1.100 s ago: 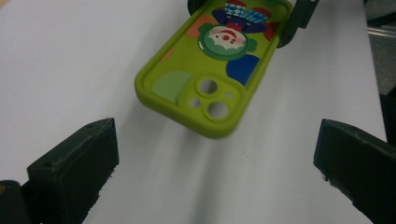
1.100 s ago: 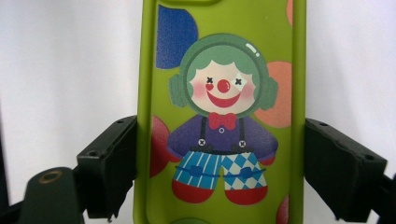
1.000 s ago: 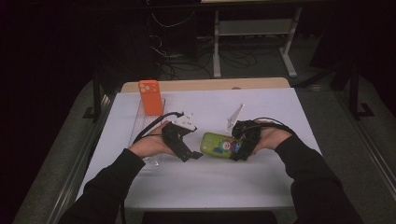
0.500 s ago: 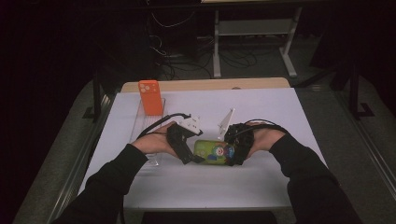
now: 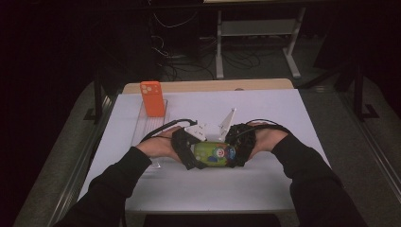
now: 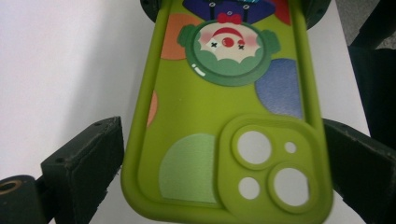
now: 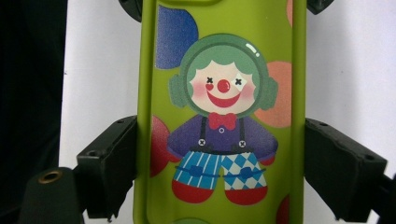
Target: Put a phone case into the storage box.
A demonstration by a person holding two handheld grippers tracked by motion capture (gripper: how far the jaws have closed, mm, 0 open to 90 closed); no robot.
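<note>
Closing in since before, left tool [image 5: 191, 156] and right tool [image 5: 235, 152] both clamping green phone case [image 5: 213, 153].

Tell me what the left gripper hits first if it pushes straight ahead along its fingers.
Likely the right gripper: the left gripper faces it from the other end of the green phone case, which sits between both sets of fingers. Depth is uncertain.

Orange phone case [image 5: 152, 98] on clear tray [image 5: 142, 126]

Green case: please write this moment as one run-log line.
green case | left gripper: shut on camera end | right gripper: shut on other end | orange case: apart
</note>
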